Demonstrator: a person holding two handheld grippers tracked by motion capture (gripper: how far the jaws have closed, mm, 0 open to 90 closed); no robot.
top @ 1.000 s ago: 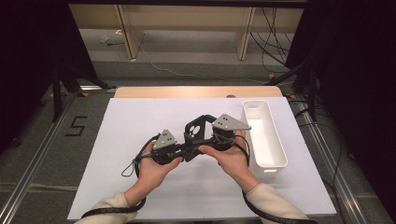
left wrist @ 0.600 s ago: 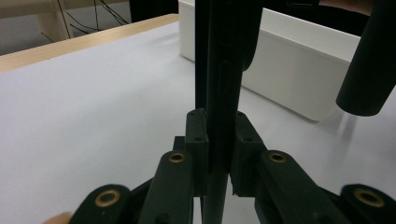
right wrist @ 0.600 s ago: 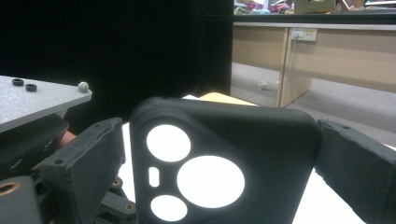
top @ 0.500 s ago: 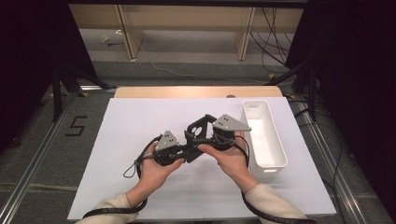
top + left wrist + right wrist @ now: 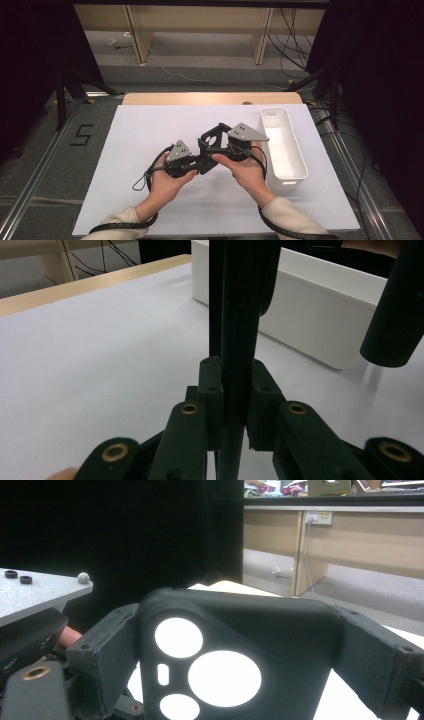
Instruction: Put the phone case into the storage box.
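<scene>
Both the left hand-held gripper (image 5: 197, 161) and the right hand-held gripper (image 5: 216, 142) are clamping a black phone case (image 5: 220, 655); pulling unevenly risks it slipping onto the table (image 5: 150, 130).

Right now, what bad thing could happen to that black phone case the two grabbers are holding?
The phone case hangs above the table, pinched edge-on by the left gripper and across its width by the right gripper. If either lets go, it could twist or drop. Pulling apart might bend the thin case. A swing sideways could knock the white bin close by.
</scene>
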